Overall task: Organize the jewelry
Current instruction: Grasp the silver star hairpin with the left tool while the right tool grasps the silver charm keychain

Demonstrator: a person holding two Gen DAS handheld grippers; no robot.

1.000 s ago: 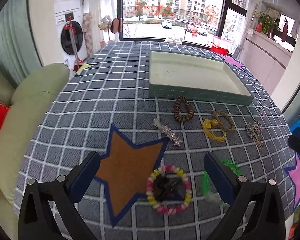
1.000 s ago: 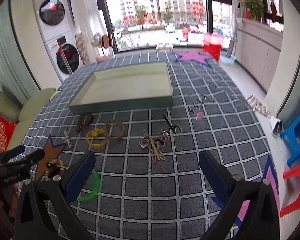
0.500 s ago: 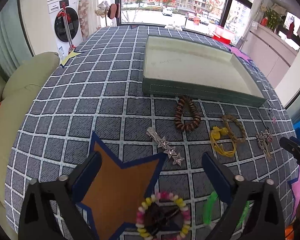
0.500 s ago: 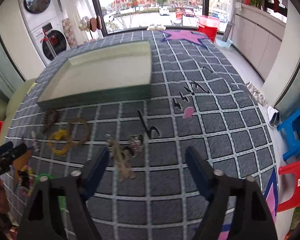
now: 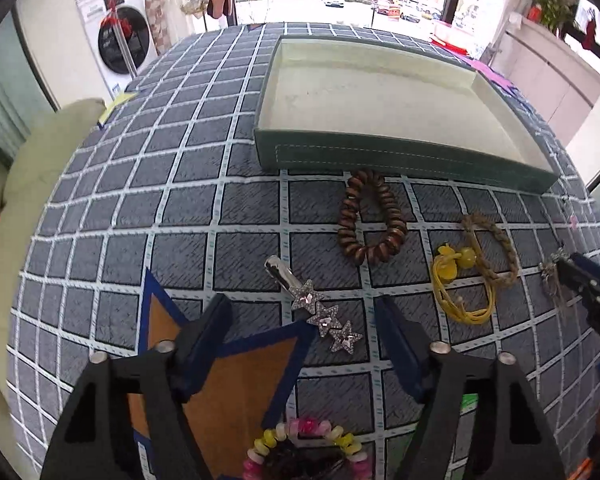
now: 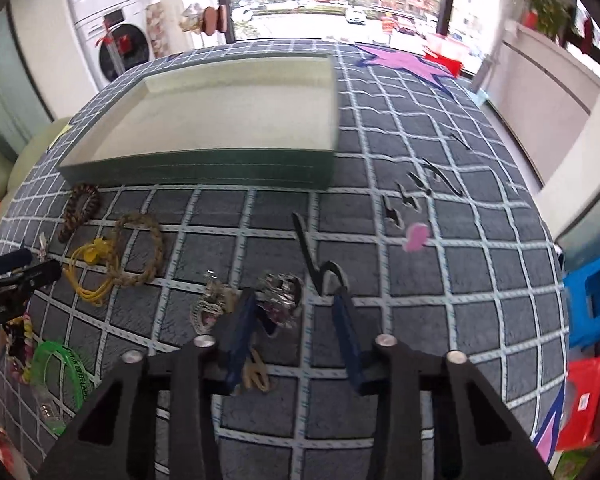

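While both claws are closing over the worktop (image 5: pixel 220 208), the left claw (image 5: pixel 302 316) straddles the star hair clip (image 5: pixel 320 312) untouched, and the right claw (image 6: pixel 294 300) brackets a sparkly clip (image 6: pixel 280 298), pads apart.

Left claw (image 5: pixel 304 312) and right claw (image 6: pixel 296 300) tilt steeply downward, jaws closing, apparently gripping nothing.

Washing machine (image 5: pixel 118 46), blue stool (image 6: pixel 598 304)

table (image 5: pixel 188 208): checked cloth | on it: tray (image 5: pixel 380 160), star clip (image 5: pixel 320 312), brown coil tie (image 5: pixel 370 220)
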